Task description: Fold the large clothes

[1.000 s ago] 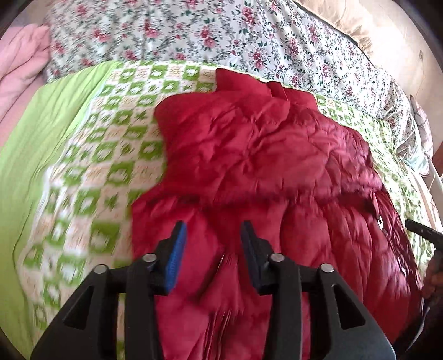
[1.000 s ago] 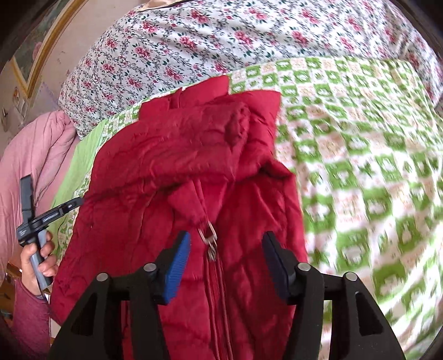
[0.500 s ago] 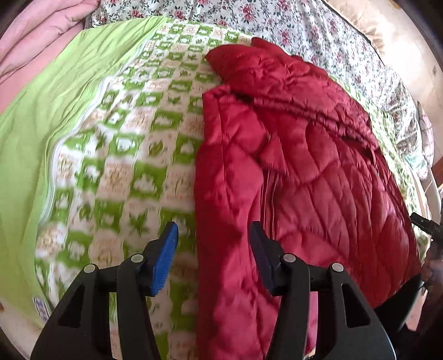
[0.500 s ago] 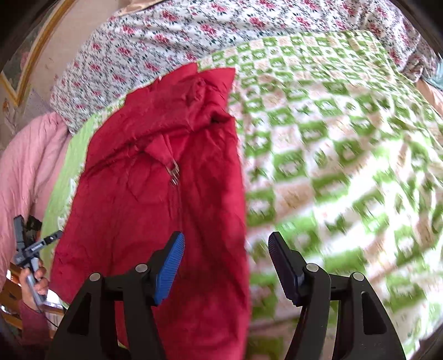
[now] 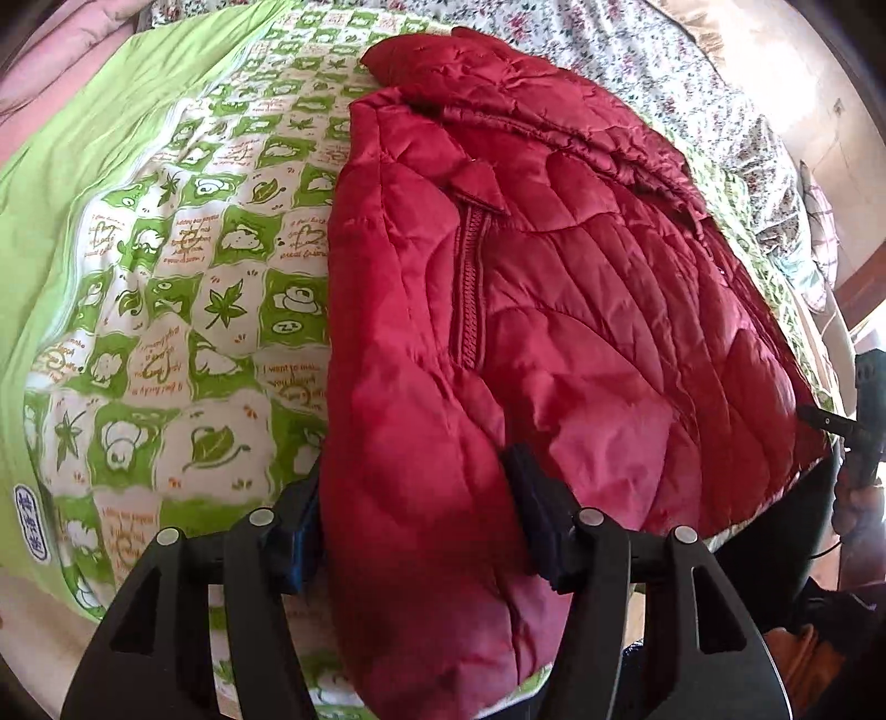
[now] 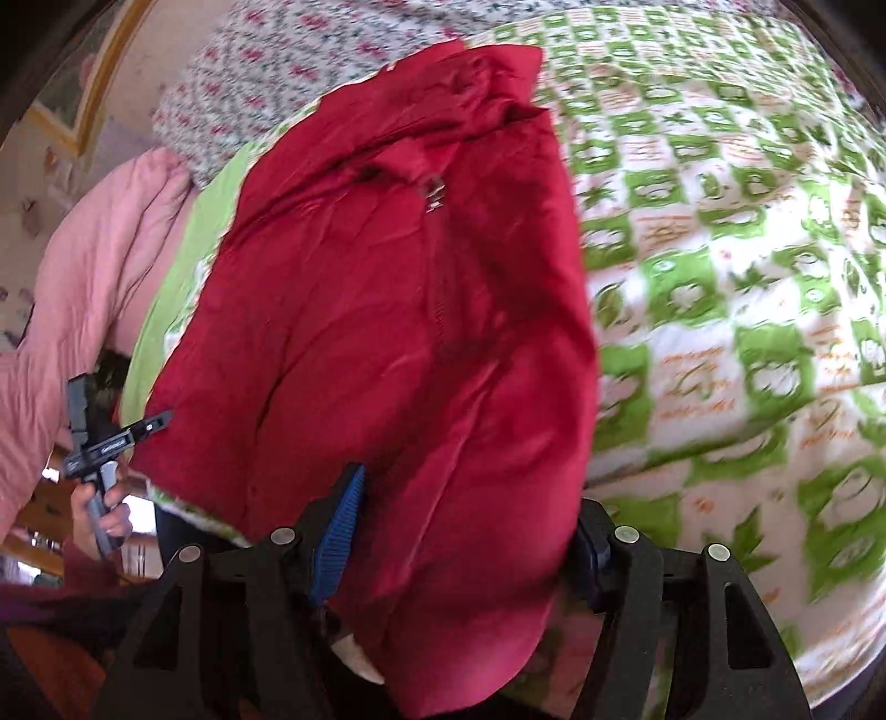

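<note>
A red quilted jacket (image 5: 554, 277) lies zipped, front up, on a green-and-white checked blanket (image 5: 194, 304). My left gripper (image 5: 415, 487) straddles the jacket's puffy near-left corner, and its jaws are opening. The fabric bulges between the fingers, and the blue left pad (image 5: 302, 545) is partly hidden behind it. In the right wrist view the jacket (image 6: 387, 277) fills the middle. My right gripper (image 6: 470, 504) stands open astride its near-right corner at the blanket (image 6: 720, 277) edge, with cloth between the pads and no clamping seen.
A floral sheet (image 5: 637, 50) lies beyond the collar. A pink quilt (image 6: 83, 266) is bunched at the bed's left side next to a lime-green border (image 5: 83, 166). A hand (image 6: 105, 509) holds the other gripper's handle. The bed's near edge is just below the fingers.
Both grippers have shifted from the jacket's middle outward to its near corners and sunk lower. Their jaws stand wider, and red fabric now lies between the fingers of each.
</note>
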`<state>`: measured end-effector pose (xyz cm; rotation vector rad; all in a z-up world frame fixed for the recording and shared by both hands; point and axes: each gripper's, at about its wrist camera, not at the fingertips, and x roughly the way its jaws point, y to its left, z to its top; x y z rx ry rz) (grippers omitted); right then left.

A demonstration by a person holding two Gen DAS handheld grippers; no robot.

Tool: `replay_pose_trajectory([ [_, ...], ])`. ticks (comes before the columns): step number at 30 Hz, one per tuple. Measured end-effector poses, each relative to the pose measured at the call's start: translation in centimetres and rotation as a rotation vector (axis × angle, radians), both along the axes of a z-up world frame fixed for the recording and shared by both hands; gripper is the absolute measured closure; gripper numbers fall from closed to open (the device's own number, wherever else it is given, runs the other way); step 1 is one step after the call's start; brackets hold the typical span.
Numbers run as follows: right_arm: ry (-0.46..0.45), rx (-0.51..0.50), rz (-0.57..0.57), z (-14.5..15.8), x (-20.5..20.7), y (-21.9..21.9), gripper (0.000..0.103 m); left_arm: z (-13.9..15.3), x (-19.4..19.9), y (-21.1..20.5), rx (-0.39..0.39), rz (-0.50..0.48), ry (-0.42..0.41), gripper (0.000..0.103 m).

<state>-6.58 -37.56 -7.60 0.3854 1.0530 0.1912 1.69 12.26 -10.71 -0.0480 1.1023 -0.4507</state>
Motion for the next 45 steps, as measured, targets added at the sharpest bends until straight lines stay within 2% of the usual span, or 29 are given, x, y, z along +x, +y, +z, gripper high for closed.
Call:
replay_pose_trajectory([
  [6,-0.033,0.054,-0.017,-0.2,-0.1,-0.4,0.038,0.2,-1.0,-0.9,0.006,-0.059,-0.009,0.044],
  [11,-0.036,0.036,-0.003,-0.5,-0.6,0.1,0.04,-0.1,-1.6,-1.8,0.005,-0.077,-0.022,0.044],
  [12,-0.041,0.035,-0.005,-0.6,-0.7,0.2,0.047,-0.1,-1.7,-2.1,0.004,-0.088,-0.025,0.051],
  [13,-0.04,0.038,-0.01,-0.6,-0.7,0.2,0.059,-0.2,-1.8,-2.3,-0.006,-0.1,-0.02,0.066],
  [16,-0.048,0.059,-0.016,-0.7,-1.0,-0.1,0.074,0.2,-1.9,-2.7,-0.014,-0.115,-0.034,0.079],
  [18,-0.07,0.058,-0.007,-0.2,-1.4,0.0,0.077,0.9,-2.1,-2.5,-0.031,-0.119,-0.057,0.082],
  [23,-0.123,0.11,-0.003,1.0,-1.6,-0.1,0.08,2.5,-2.3,-2.1,-0.095,-0.106,-0.095,0.084],
  [31,-0.184,0.131,-0.002,2.5,-1.6,0.1,0.08,4.2,-2.4,-1.9,-0.125,-0.087,-0.142,0.085],
  [45,-0.332,0.2,-0.023,6.1,-0.8,-0.9,0.081,9.6,-0.7,-1.9,-0.203,-0.056,-0.283,0.085],
])
